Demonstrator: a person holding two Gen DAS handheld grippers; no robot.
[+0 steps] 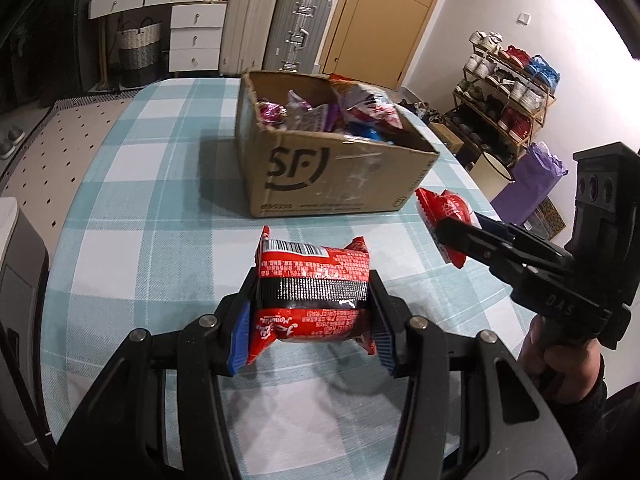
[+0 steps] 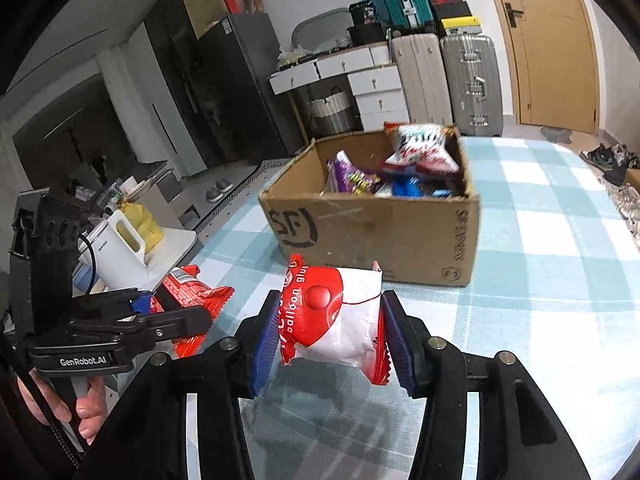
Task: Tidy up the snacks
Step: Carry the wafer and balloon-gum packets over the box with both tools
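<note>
Two packets in hand, both lifted off the checked table (image 1: 132, 184), near side of the cardboard box (image 1: 328, 176).
Left: left gripper (image 1: 312, 312) clamped across a red packet (image 1: 314, 280) with a black band.
Right: right gripper (image 2: 332, 340) clamped on a red-and-white packet (image 2: 340, 316).
Box: already holds mixed snack bags (image 2: 420, 152), piled towards its far right corner.
Risk: glossy, air-filled wrappers may slip from the pads; both grippers heading for one box may collide; a drop onto the pile may slide out.
</note>
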